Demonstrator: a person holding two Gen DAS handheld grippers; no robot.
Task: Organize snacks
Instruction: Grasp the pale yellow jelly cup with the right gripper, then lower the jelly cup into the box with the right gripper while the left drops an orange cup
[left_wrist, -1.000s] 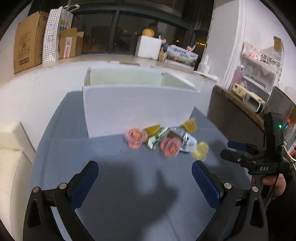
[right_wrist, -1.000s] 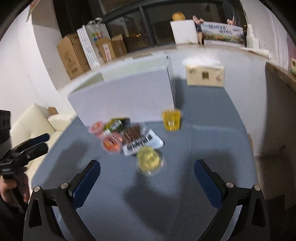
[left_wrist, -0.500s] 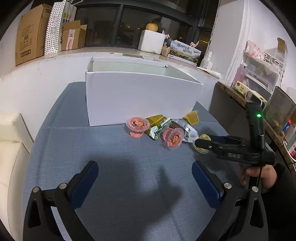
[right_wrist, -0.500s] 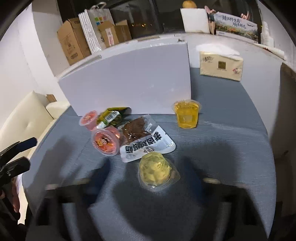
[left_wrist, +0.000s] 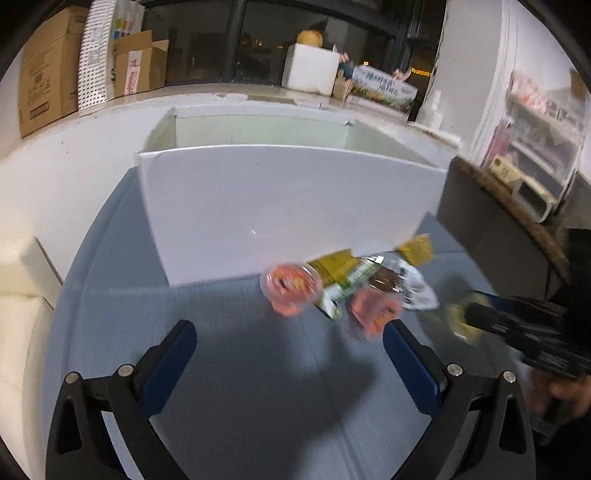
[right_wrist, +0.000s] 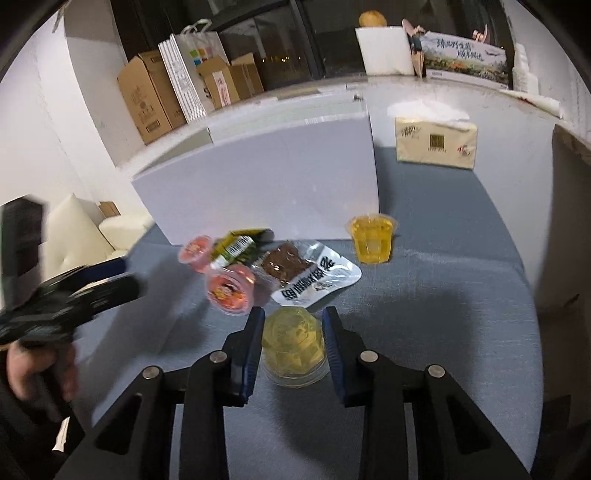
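Snacks lie on the blue-grey table in front of a white box (left_wrist: 288, 206) (right_wrist: 258, 177). My right gripper (right_wrist: 293, 321) is shut on a tipped yellow jelly cup (right_wrist: 293, 343). Beyond it lie two pink jelly cups (right_wrist: 231, 290) (right_wrist: 195, 251), a green packet (right_wrist: 236, 249), a silver packet with a brown snack (right_wrist: 306, 273) and an upright yellow jelly cup (right_wrist: 371, 240). My left gripper (left_wrist: 288, 336) is open and empty above the table, just short of the pink cups (left_wrist: 291, 288) (left_wrist: 373, 310). The right gripper (left_wrist: 476, 317) shows blurred at the left wrist view's right.
A tissue pack (right_wrist: 436, 142) stands on the table right of the box. A cream sofa (left_wrist: 18, 302) lies left of the table. Cardboard boxes (left_wrist: 48, 62) and a bag line the window ledge. A dark shelf unit (left_wrist: 491, 236) stands at the right.
My right gripper moved forward and closed its fingers around the tipped yellow jelly cup. My left gripper moved closer toward the pink cups and stayed open.
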